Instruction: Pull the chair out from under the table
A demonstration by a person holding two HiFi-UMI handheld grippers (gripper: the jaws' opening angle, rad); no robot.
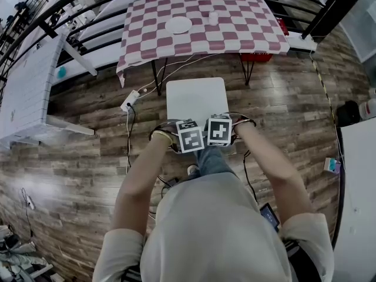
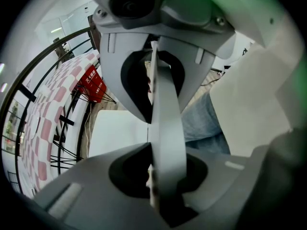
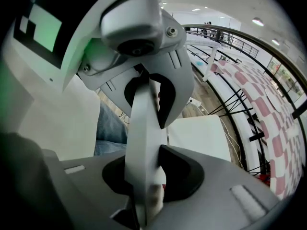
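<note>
A white chair stands on the wood floor, its seat (image 1: 197, 98) in front of the checked-cloth table (image 1: 247, 31) and out from under it. Both grippers sit side by side on the top edge of the chair's back. My left gripper (image 1: 189, 138) is shut on that pale edge (image 2: 165, 123), which runs straight through its jaws (image 2: 158, 176). My right gripper (image 1: 219, 131) grips the same edge (image 3: 141, 128) between its jaws (image 3: 144, 181). Each gripper view shows the other gripper farther along the edge, and the seat (image 2: 120, 131) (image 3: 199, 135) beyond.
A plate (image 1: 178, 24) and a cup (image 1: 213, 18) rest on the table. A power strip (image 1: 130, 100) and cables lie on the floor left of the chair. A red box (image 1: 255, 56) sits under the table. White tables (image 1: 29, 87) (image 1: 358, 175) flank the area.
</note>
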